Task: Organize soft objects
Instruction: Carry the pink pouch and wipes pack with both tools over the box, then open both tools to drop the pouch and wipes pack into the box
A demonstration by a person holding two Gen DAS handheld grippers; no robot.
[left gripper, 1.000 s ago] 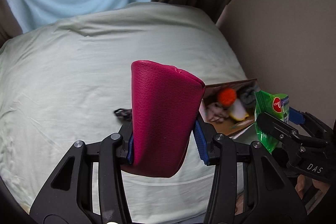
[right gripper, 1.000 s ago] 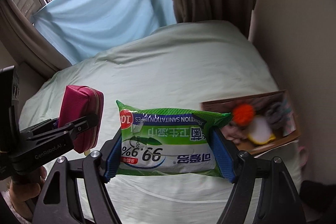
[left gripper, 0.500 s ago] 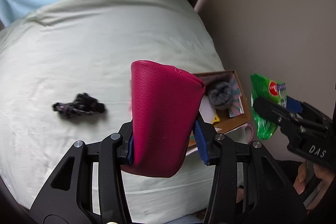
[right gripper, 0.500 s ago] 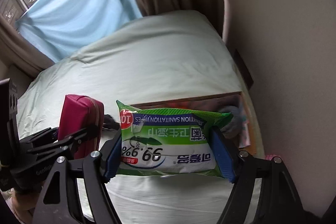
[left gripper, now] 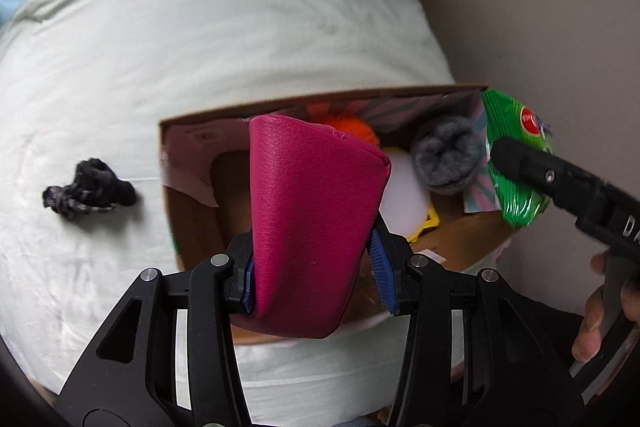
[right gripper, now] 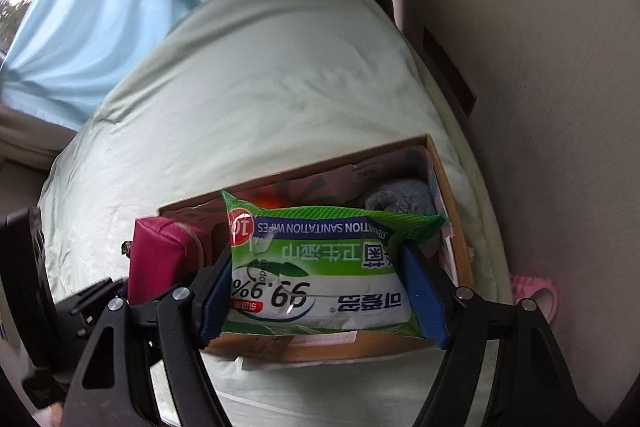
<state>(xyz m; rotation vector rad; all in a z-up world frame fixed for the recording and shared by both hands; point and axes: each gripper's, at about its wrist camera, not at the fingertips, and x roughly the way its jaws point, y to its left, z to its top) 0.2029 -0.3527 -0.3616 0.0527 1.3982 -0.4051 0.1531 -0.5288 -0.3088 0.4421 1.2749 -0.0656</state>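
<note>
My left gripper is shut on a magenta leather pouch and holds it above the left half of an open cardboard box on the bed. My right gripper is shut on a green pack of sanitation wipes, held above the same box. The pack also shows in the left wrist view, over the box's right end. Inside the box lie a grey sock roll, an orange fluffy ball and a white soft object. The pouch also shows in the right wrist view.
A small black crumpled item lies on the pale green bed sheet left of the box. A beige wall runs close along the right. Curtains hang at the far end. A pink object sits low by the wall.
Both grippers have moved forward and right with their loads, from above the bare bed to over the box. The box now fills the view's middle. The grips have not changed.
</note>
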